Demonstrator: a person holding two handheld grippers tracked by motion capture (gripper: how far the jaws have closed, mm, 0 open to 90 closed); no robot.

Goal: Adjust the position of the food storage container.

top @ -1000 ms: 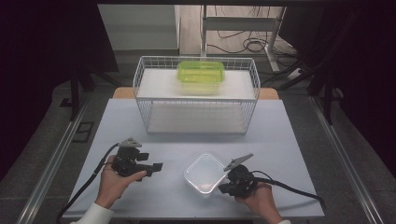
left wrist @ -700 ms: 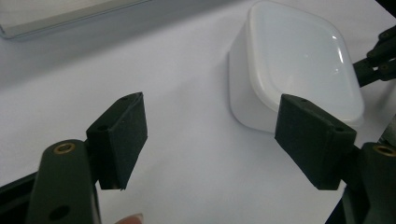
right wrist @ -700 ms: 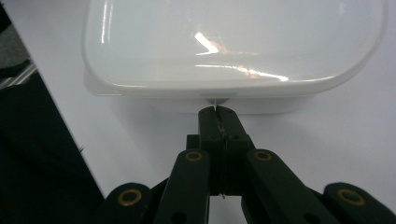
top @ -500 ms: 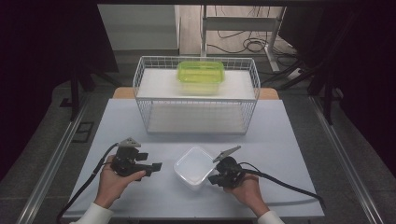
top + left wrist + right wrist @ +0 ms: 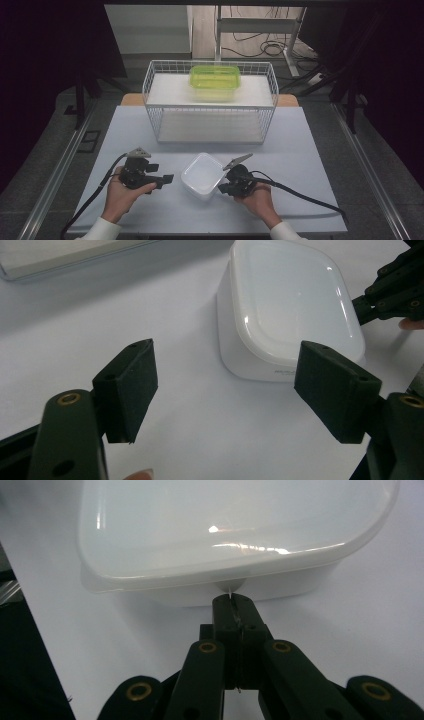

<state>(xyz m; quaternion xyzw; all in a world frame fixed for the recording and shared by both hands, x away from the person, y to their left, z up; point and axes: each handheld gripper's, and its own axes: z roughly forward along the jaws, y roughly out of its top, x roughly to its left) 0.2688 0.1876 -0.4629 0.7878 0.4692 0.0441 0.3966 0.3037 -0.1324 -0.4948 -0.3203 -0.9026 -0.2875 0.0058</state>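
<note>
Jaws of the right gripper [image 5: 233, 605] press together on the lidded white container's [image 5: 202, 175] rim tab. Left gripper [image 5: 225, 390] gapes wide, empty, just beside the container, which sits corner-forward, near-square, on the table [image 5: 310, 150] between both.

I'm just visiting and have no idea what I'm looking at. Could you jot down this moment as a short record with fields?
Setting: pale table, a person seated at its near edge
White lidded container: on the table between the two grippers
Left gripper: jaws wide open, aimed at the container, not touching it
Right gripper: jaws pressed together at the container's rim tab
Wire basket: far side of the table
Green container: on top of the basket
</note>
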